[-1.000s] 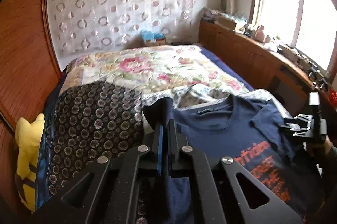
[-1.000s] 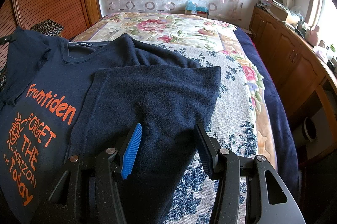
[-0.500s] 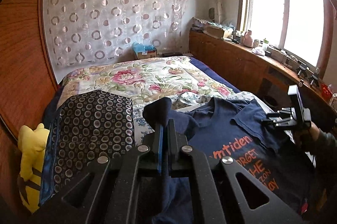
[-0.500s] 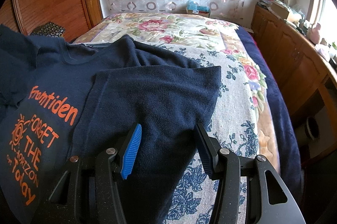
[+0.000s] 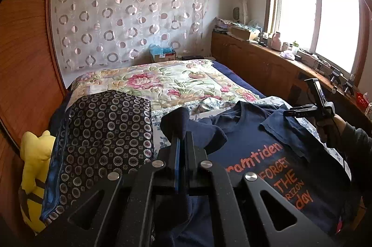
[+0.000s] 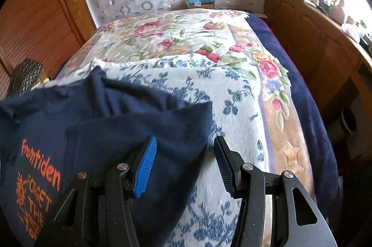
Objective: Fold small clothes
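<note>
A navy T-shirt (image 5: 251,130) with orange print lies on the bed, its right sleeve folded over the chest. My left gripper (image 5: 182,135) is shut on the shirt's left sleeve and holds it raised, so that side is lifted. In the right wrist view the shirt (image 6: 111,121) fills the lower left. My right gripper (image 6: 183,151) is open, its jaws on either side of the folded sleeve's edge, just above the cloth. It also shows in the left wrist view (image 5: 302,111) at the shirt's right side.
The bed has a floral quilt (image 5: 162,81) and a white-blue towel (image 6: 232,107) under the shirt. A dark patterned cushion (image 5: 104,130) and a yellow plush toy (image 5: 34,168) lie left. A wooden cabinet (image 5: 267,65) runs along the right.
My left gripper has lifted and pulled the sleeve toward the shirt's middle. The right gripper has tilted and moved back slightly, staying open.
</note>
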The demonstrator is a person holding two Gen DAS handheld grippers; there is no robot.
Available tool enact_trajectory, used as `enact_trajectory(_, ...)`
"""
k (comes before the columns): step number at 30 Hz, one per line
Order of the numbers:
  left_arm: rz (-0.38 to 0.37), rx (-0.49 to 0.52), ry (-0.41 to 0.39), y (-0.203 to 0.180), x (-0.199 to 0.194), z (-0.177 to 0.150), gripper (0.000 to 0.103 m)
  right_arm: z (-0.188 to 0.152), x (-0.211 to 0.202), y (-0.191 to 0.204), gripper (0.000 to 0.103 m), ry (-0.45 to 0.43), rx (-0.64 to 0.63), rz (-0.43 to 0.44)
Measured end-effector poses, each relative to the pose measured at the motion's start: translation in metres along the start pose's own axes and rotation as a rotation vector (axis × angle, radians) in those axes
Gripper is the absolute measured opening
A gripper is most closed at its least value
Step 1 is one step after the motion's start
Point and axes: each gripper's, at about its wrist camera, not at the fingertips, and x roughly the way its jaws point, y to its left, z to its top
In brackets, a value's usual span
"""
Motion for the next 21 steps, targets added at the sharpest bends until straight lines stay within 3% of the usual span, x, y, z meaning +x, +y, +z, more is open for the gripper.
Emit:
enact_trajectory(2,-0.003,-0.004,0.002,0.001,0.001,-0.002,0.004,-0.001,0.002,0.007,0.049,-0.004,-0.019,-0.017)
enact_trajectory(4,-0.017,-0.010,0.001,0.003,-0.002,-0.005,0.004,-0.003,0.003,0.018,0.025,-0.005,-0.061,-0.031)
enact_trajectory(5,-0.018,-0.012,-0.002,0.003,-0.004,-0.006,0.004,-0.003,0.003,0.022,0.007,0.004,-0.065,-0.005)
enact_trajectory(9,-0.026,-0.028,-0.035,0.006,-0.024,-0.014,0.004,-0.003,-0.025,0.040,0.007,-0.083,-0.119,0.029)
enact_trajectory(14,-0.038,-0.057,-0.091,0.011,-0.060,-0.027,0.004,-0.015,-0.109,0.068,0.006,-0.280,-0.177,0.107)
enact_trajectory(18,-0.021,-0.079,-0.140,0.018,-0.093,-0.046,0.003,-0.046,-0.166,0.080,0.006,-0.370,-0.226,0.144)
enact_trajectory(21,-0.024,-0.109,-0.150,0.024,-0.109,-0.064,0.002,-0.079,-0.191,0.082,0.006,-0.384,-0.252,0.171)
